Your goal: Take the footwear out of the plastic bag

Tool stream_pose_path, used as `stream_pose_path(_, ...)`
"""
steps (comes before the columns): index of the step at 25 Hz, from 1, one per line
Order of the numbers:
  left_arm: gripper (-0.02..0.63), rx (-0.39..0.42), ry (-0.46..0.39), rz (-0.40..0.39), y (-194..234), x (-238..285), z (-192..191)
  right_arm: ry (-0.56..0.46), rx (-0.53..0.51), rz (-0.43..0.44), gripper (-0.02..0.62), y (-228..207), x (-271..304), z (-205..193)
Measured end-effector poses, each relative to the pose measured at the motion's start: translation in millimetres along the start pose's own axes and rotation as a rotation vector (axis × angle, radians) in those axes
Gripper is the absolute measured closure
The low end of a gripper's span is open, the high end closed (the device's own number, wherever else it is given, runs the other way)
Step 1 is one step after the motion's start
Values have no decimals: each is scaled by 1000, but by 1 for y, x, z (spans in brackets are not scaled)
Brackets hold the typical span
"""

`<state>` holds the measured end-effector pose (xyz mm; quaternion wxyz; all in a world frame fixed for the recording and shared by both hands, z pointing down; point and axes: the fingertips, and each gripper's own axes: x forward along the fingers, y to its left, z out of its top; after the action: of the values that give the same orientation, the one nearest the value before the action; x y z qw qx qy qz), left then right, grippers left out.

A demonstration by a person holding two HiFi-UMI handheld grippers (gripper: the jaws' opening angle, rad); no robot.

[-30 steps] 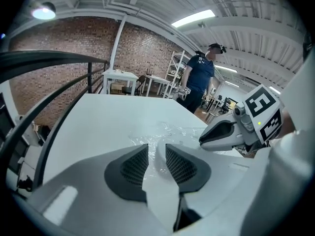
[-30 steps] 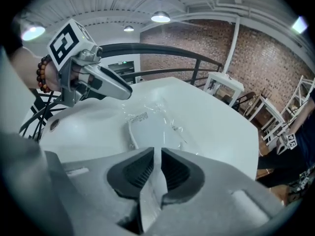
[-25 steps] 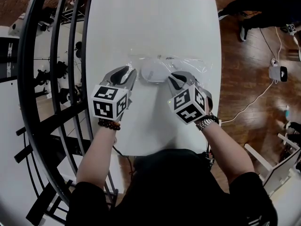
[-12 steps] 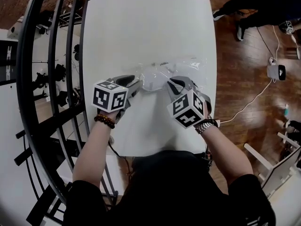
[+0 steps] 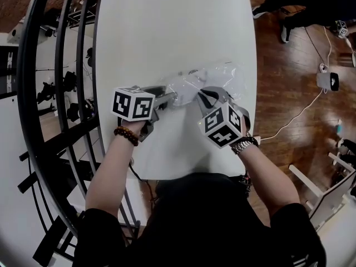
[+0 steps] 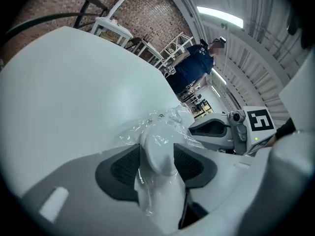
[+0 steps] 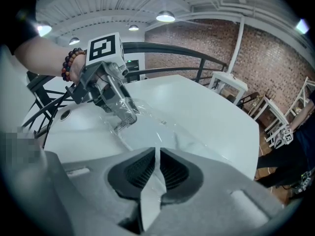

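Clearly the job was only at its start. The white table [image 5: 167, 26] carried nothing but the clear plastic bag [image 5: 225, 77], which lay crumpled across the middle, one end reaching near the right edge and the rest bunched toward the person's side.

The white footwear [image 5: 185, 85] was inside the bag with film wrapped over it, at the end nearer the left edge. No part of it showed bare of plastic, so I judged that nothing had been taken out.

The left gripper [image 6: 157, 151] had one rounded end of the footwear, film and all, between its jaws. Those jaws were opening, and the pads stood right beside the shoe on both sides without visibly squeezing it. The right gripper [image 7: 156, 156] was clenched on a thin fold of the bag's film, its jaws closing, the sheet pinched flat between the pads.

What remained, as I read it, was nearly everything. The bag's mouth had to be found or spread, the footwear gripped itself and not through the plastic, then drawn clear while the film was held back.
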<state>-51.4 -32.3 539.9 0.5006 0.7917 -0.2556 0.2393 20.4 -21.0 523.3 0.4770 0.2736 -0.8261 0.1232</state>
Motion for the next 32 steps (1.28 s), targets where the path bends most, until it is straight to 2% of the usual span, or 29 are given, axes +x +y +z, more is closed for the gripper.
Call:
stream_pose_path(4,368,-39,-10,-36,-7,4,2,-12,1,10,574,-1,-2,0)
stream_pose_path(6,388,-49,9,-41,-8,4,-3,-24,0,18,574,0,-4,1)
stream_pose_path(8,445,-16,34,1,-3,3,-8,-36,-5,28,574,3,-5,3)
stream_pose_path(11,457,35,37,65,5,0,-7,-52,-13,40,567,6,-7,7)
stream_pose_path(14,469,33,17,74,6,-2,-3,-83,-13,33,506,1,-12,11)
stream_pose_path(17,476,25,-3,66,10,-6,-3,-106,6,-5,489,-12,-16,12)
stream_pose_path(23,488,-11,-32,80,20,-22,-3,7,80,-25,489,-36,-5,-18)
stream_pose_path(32,495,-54,-104,100,29,-41,10,6,123,-98,491,-58,-10,-23)
